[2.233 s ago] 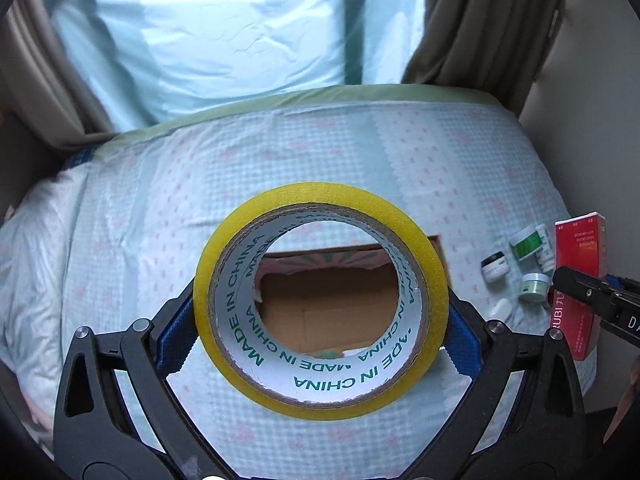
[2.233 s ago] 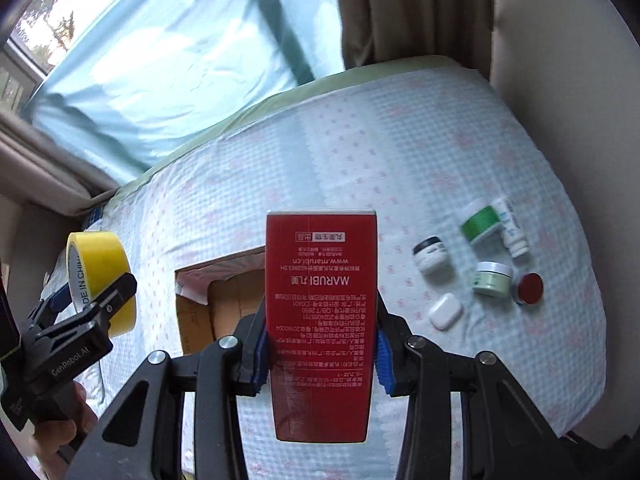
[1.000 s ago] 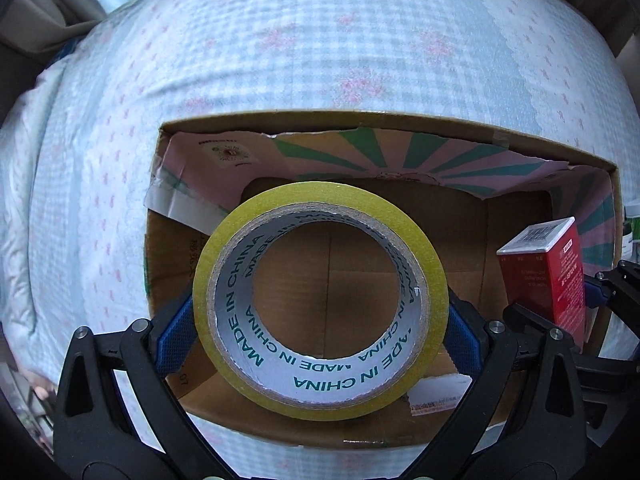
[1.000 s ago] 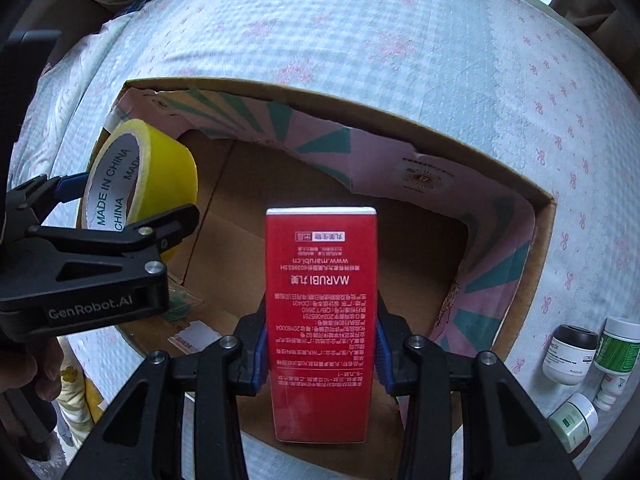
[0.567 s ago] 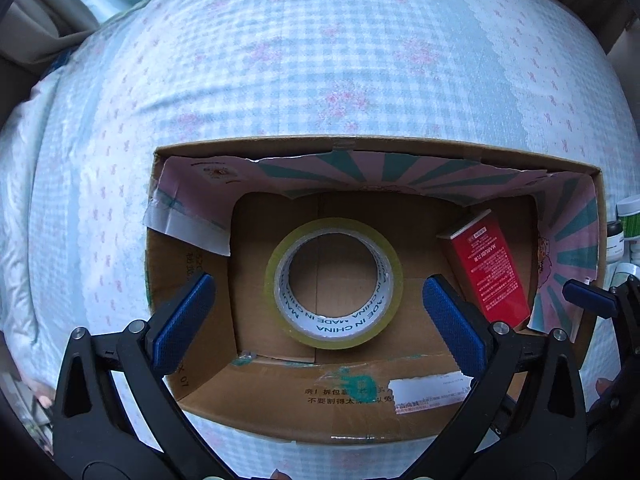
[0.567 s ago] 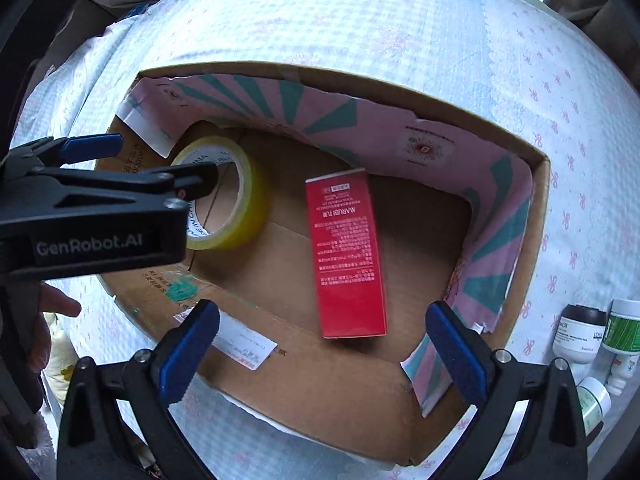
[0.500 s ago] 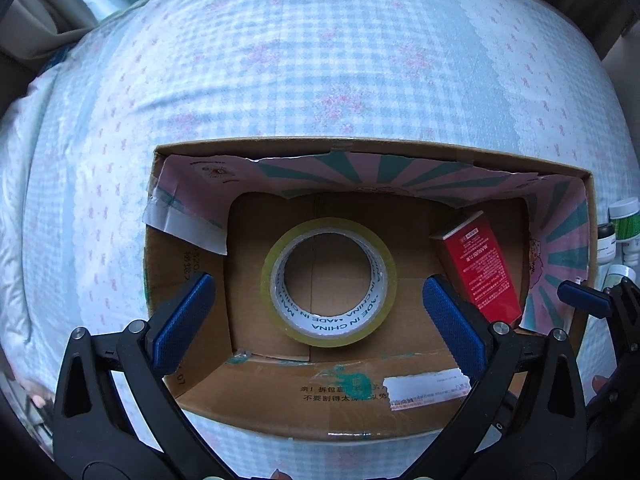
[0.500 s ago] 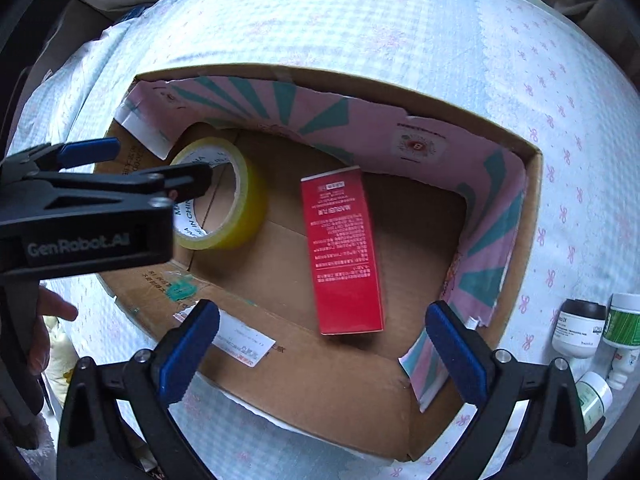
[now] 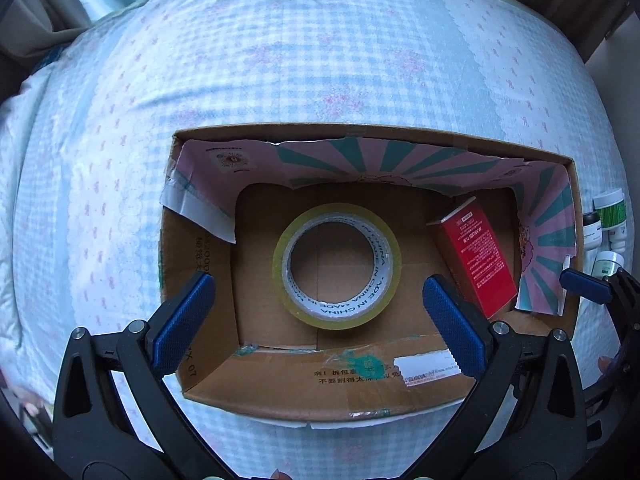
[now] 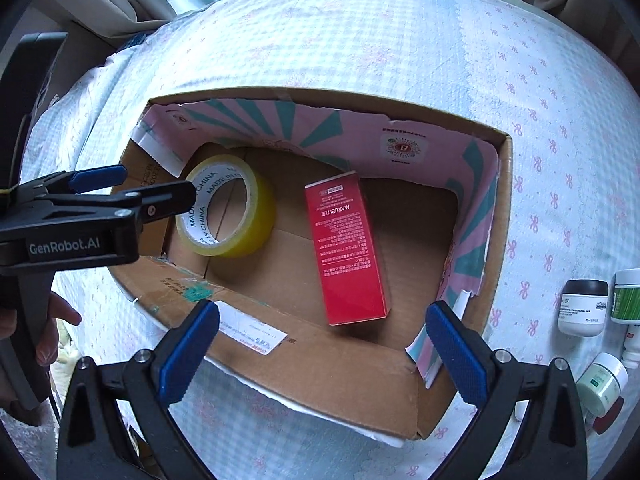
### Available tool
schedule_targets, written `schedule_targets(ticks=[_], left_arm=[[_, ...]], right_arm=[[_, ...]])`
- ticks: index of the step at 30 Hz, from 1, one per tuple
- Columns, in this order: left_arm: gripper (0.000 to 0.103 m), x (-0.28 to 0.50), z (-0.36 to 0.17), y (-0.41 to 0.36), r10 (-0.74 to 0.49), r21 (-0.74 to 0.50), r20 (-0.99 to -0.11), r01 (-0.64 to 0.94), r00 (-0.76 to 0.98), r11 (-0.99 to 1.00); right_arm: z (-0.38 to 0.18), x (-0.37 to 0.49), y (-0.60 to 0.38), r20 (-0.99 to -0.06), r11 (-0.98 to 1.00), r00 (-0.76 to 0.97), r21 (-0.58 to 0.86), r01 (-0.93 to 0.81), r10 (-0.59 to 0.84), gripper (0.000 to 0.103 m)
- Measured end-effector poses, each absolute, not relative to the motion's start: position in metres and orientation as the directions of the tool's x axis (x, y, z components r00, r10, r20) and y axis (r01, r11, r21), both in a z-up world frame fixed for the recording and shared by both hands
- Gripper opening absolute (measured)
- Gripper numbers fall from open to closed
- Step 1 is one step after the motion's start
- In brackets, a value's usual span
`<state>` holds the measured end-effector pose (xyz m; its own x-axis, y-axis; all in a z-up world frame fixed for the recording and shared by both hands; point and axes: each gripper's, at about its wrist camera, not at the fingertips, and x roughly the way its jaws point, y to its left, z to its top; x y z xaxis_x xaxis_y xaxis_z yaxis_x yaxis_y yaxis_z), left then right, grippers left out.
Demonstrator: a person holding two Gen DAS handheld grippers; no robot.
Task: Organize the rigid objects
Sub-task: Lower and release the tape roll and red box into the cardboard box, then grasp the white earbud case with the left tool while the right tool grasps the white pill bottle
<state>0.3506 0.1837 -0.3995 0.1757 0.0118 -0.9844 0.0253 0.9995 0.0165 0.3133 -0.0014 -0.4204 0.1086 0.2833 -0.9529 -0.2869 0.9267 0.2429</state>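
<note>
Soft, cool daylight enters from beyond the tongs, at the top of both views, leaving the checked bedcover (image 9: 280, 60) evenly lit without hard shadows. The interior of the cardboard box (image 9: 360, 376) is dimmer, with a diffuse shadow beneath its near wall. Strong fisheye distortion bows straight edges and darkens the corners to black. Focus is sharp centrally; the jars (image 10: 582, 307) at the right margin appear slightly softened. No glare is evident.
</note>
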Motion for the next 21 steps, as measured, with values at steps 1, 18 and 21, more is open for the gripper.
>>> schedule_targets(ticks=[1, 18, 21], left_arm=[[0.103, 0.348, -0.396, 0.184, 0.008, 0.012, -0.984, 0.023, 0.178, 1.000], [0.103, 0.256, -0.242, 0.158, -0.063, -0.046, -0.927, 0.057, 0.369, 0.997], [0.103, 0.239, -0.217, 0.139, -0.087, -0.046, -0.906, 0.108, 0.415, 0.993]], right_arm=[[-0.417, 0.311, -0.003, -0.954, 0.928, 0.115, 0.236, -0.287, 0.278, 0.103], [-0.273, 0.225, -0.046, -0.937, 0.982, 0.313, 0.112, -0.152, 0.155, 0.103], [-0.251, 0.205, -0.069, -0.932, 0.992, 0.343, 0.093, -0.090, 0.119, 0.103]])
